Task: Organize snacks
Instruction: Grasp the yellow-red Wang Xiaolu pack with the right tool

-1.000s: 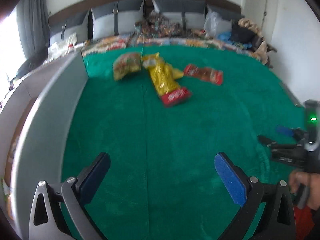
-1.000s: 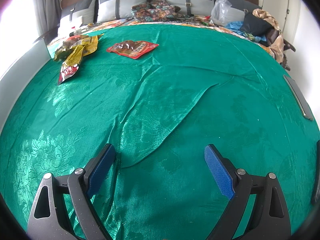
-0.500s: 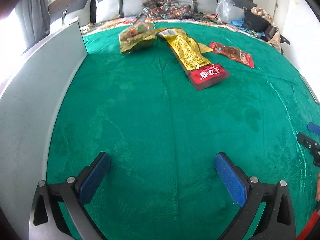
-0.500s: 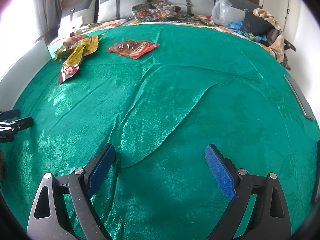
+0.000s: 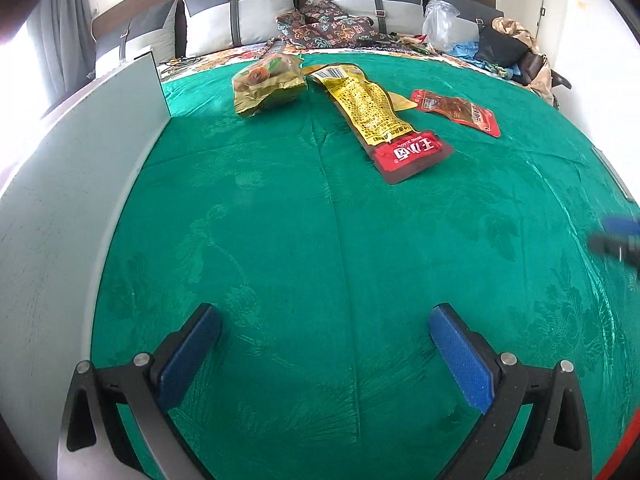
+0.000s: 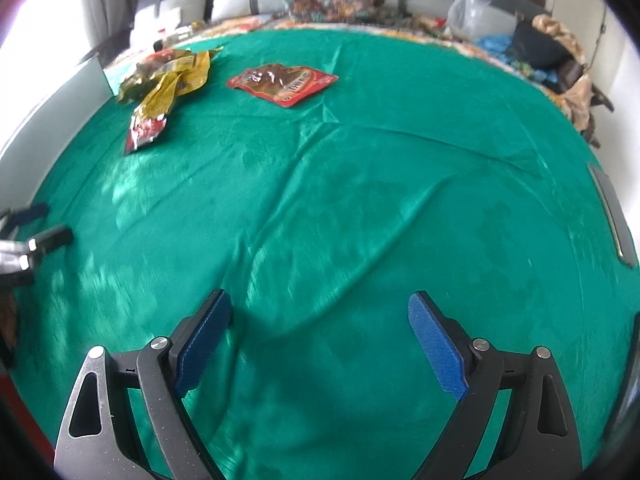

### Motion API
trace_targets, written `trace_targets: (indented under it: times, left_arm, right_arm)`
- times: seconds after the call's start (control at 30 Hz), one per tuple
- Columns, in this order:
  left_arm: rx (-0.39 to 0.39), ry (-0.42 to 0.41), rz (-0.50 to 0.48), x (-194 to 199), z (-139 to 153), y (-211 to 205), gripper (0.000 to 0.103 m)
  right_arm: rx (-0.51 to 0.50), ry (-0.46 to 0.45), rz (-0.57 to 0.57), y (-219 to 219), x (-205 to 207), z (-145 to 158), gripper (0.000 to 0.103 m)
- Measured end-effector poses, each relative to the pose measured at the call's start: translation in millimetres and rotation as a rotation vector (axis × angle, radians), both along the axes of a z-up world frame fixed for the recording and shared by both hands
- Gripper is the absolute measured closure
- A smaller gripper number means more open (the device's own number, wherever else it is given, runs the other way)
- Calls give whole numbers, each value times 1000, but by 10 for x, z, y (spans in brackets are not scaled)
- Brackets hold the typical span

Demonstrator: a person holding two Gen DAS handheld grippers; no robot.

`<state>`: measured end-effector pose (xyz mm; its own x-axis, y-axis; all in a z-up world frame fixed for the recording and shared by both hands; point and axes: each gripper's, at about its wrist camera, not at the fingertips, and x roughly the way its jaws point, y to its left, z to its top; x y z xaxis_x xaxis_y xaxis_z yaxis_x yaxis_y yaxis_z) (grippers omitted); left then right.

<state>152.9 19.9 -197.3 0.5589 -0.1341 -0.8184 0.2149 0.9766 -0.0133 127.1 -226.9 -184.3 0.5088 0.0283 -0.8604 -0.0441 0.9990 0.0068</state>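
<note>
Three snack packs lie at the far side of a green cloth [image 5: 320, 240]: an olive-gold bag [image 5: 268, 86], a long yellow pack with a red end [image 5: 380, 120] and a flat red pack [image 5: 458, 111]. The right wrist view shows the same packs at far left: the olive-gold bag [image 6: 140, 76], the yellow pack [image 6: 160, 104] and the red pack [image 6: 282, 83]. My left gripper [image 5: 324, 320] is open and empty, low over the cloth. My right gripper [image 6: 320, 312] is open and empty too. Each gripper shows at the edge of the other's view.
A grey upright panel [image 5: 68, 208] runs along the left edge of the cloth. Grey cushions [image 5: 248, 12], patterned fabric and bags lie behind the snacks. A dark flat bar [image 6: 612, 216] lies at the cloth's right edge. The cloth has raised folds [image 6: 360, 208].
My left gripper has moved forward toward the snacks, which now look nearer. My right gripper has moved forward and tilted slightly; the left gripper has come into its view at left.
</note>
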Motion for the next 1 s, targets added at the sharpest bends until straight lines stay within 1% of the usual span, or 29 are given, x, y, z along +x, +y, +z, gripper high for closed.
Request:
trace_targets:
  times: [0.1, 0.17, 0.2, 0.27, 0.3, 0.33, 0.4, 0.5, 0.53, 0.57, 0.6, 0.63, 0.67, 0.83, 0.9, 1.0]
  left_arm:
    - [0, 0, 0, 5, -3, 0, 0]
    - [0, 0, 0, 5, -3, 0, 0]
    - [0, 0, 0, 4, -4, 0, 0]
    - [0, 0, 0, 4, -4, 0, 0]
    - [0, 0, 0, 3, -4, 0, 0]
    - [0, 0, 0, 3, -4, -1, 0]
    - [0, 0, 0, 6, -4, -1, 0]
    - [0, 0, 0, 5, -4, -1, 0]
    - [0, 0, 0, 2, -7, -2, 0]
    - [0, 0, 0, 3, -7, -2, 0]
    - [0, 0, 0, 1, -7, -2, 0]
    - [0, 0, 0, 2, -7, -1, 0]
    - [0, 0, 0, 3, -7, -1, 0]
    - [0, -1, 0, 1, -10, -1, 0]
    - [0, -1, 0, 1, -10, -1, 0]
    - [0, -1, 0, 1, -11, 0, 0]
  right_arm:
    - [111, 12, 43, 256, 386, 184, 10]
    - [177, 56, 122, 618, 763, 253, 10]
    - [190, 77, 154, 791, 918, 253, 11]
    - [165, 91, 209, 1196, 1278, 248, 11]
    - [144, 97, 225, 1363, 1430, 224, 13]
    - [129, 121, 237, 1547, 1612, 170, 13]
    - [117, 164, 240, 1776, 1845, 71, 13]
    - [17, 198, 207, 1959, 2047, -72, 14]
    - [-10, 174, 199, 1979, 2042, -62, 29]
    - [-38, 156, 191, 1984, 2011, -54, 40]
    - [-39, 148, 194, 1971, 1973, -30, 44]
    - [-10, 162, 200, 1920, 1918, -21, 46]
    - [-5, 161, 211, 1877, 1842, -3, 53]
    - [9, 174, 227, 1474, 1291, 85, 54]
    - [21, 177, 208, 1231, 1004, 142, 54]
    - [6, 153, 166, 934, 651, 180, 53]
